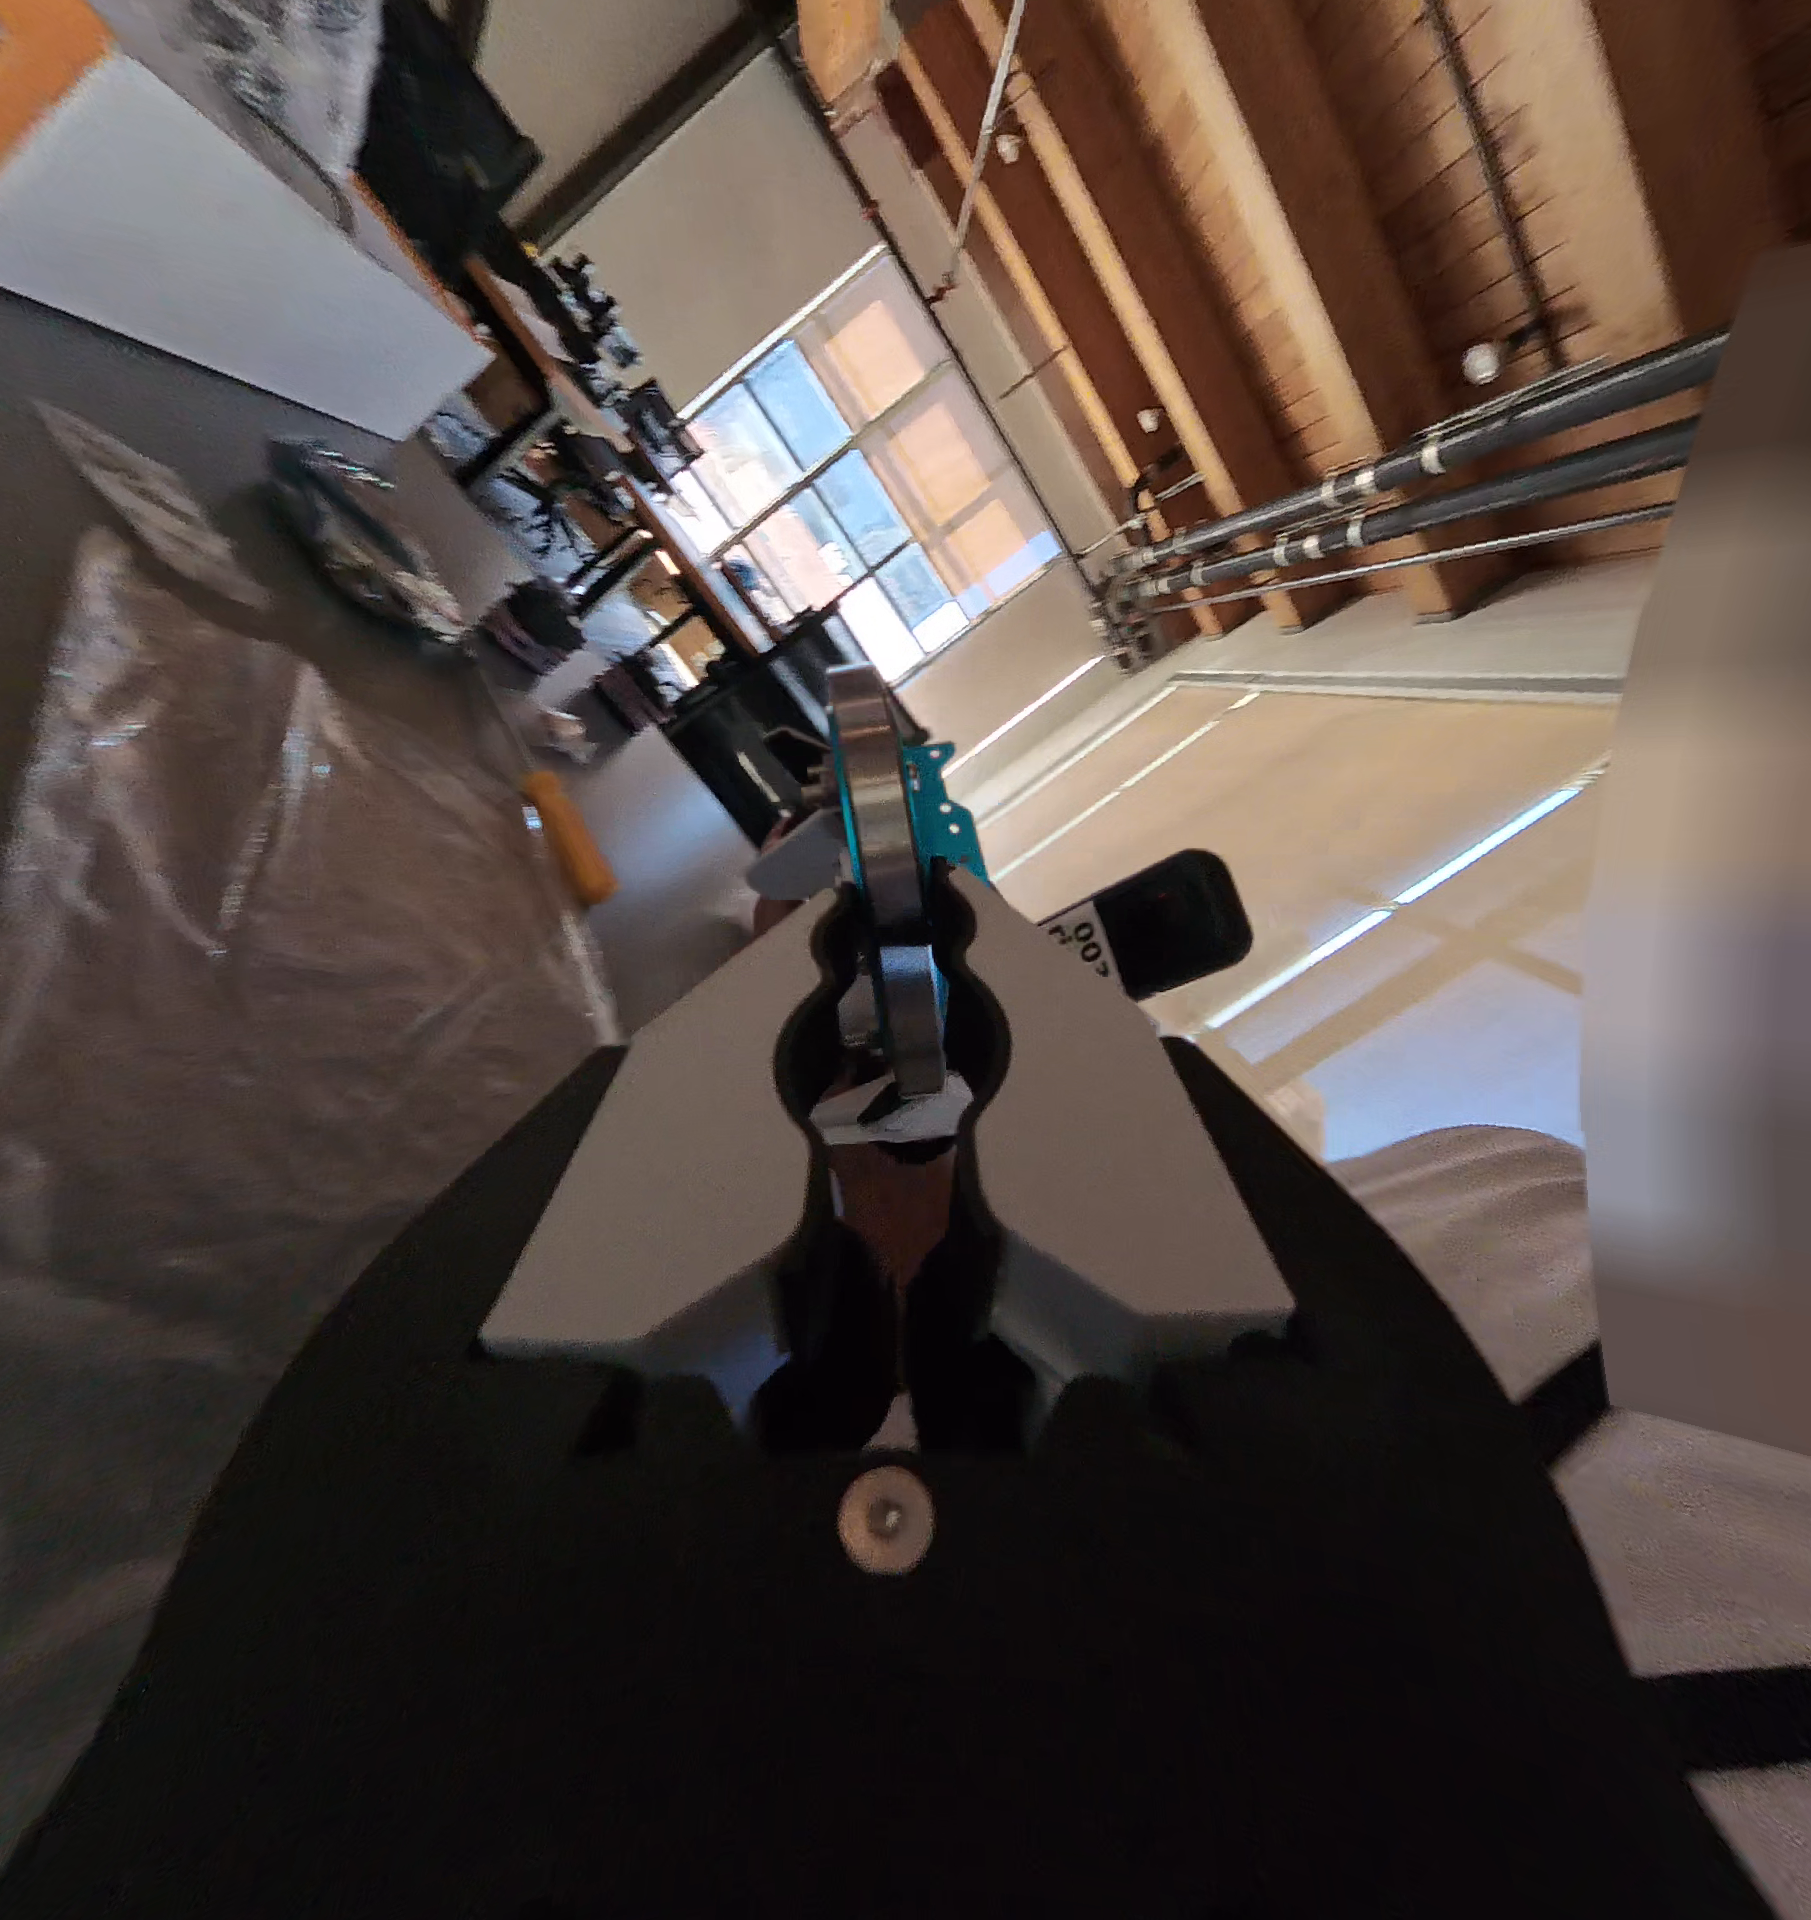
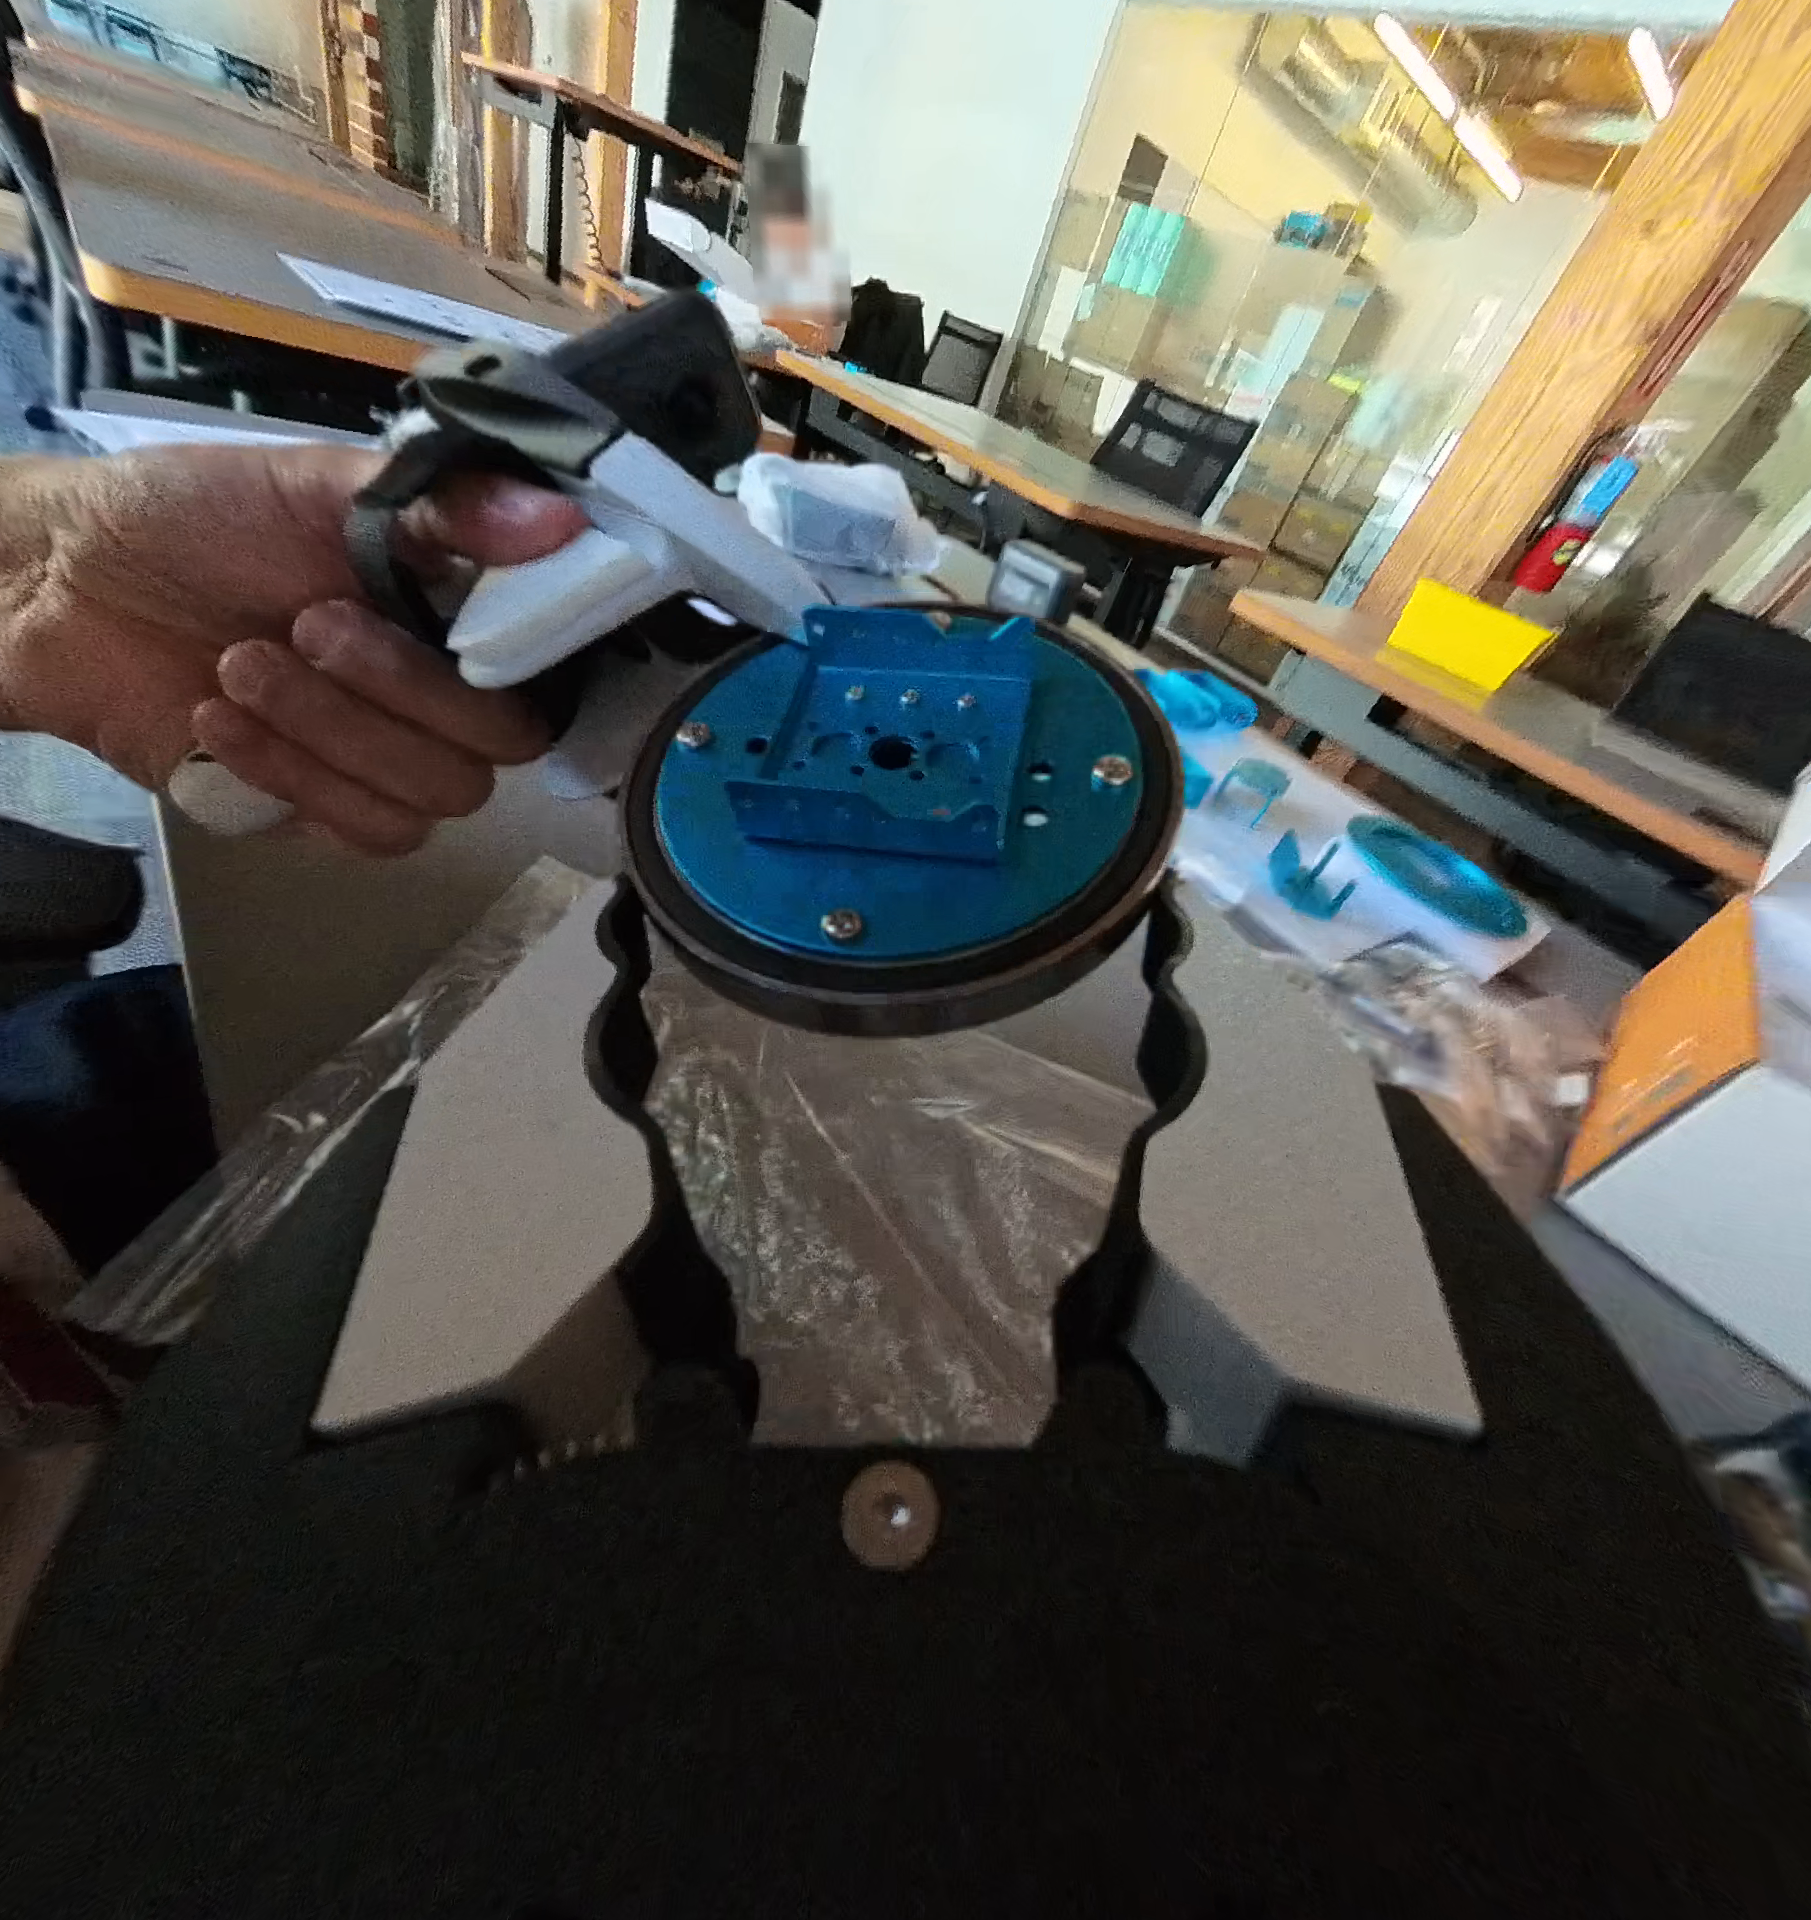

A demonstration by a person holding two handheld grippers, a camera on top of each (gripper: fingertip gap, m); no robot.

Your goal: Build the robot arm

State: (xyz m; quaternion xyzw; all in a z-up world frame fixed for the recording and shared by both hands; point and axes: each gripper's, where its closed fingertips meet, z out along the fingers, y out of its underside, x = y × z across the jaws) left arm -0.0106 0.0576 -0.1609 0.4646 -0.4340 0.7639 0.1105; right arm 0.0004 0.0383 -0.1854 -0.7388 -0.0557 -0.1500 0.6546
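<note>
left gripper (image 1: pixel 893 914) clamped on disc assembly (image 1: pixel 885 831) (edge-on) | right gripper (image 2: pixel 890 935) grips its rim

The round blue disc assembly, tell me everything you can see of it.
The round disc assembly is a blue metal plate in a dark steel ring, with screws near its rim and a blue bracket on top. It is tilted above the table. The left gripper pinches it edge-on; the right gripper flanks its ring.
</note>
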